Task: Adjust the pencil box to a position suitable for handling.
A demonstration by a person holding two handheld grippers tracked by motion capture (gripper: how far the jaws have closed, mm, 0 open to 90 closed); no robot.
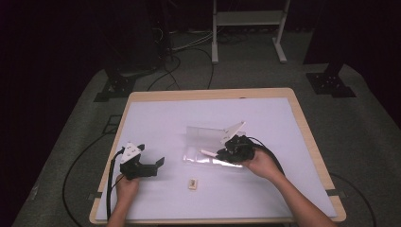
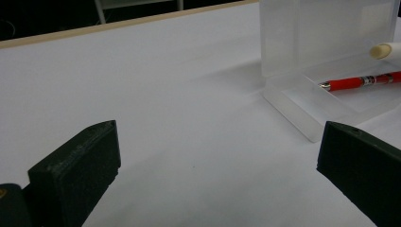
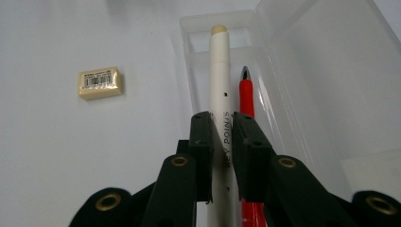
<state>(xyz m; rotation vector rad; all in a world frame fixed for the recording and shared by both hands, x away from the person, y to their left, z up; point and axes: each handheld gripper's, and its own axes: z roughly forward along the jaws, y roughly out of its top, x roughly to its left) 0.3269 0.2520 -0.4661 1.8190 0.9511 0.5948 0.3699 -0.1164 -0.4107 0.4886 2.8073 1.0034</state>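
right gripper (image 3: 221, 142): closed on white pen (image 3: 219, 75), pads pressing both sides of the barrel
white pen: pointing along the jaws, over the open clear case (image 3: 302, 71), tip end near the far wall
red pen (image 3: 247, 94): lying in the case, just beside the white pen
case: on white mat (image 1: 161, 118), lid standing up
left gripper (image 2: 217, 165): wide open, holding nothing, resting on the mat well apart from the case
eraser (image 3: 100, 82): on the mat, beside the case, between both grippers in high view

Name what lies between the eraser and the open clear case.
Nothing: in the right gripper view, bare white table separates the eraser from the clear case. The high view agrees.
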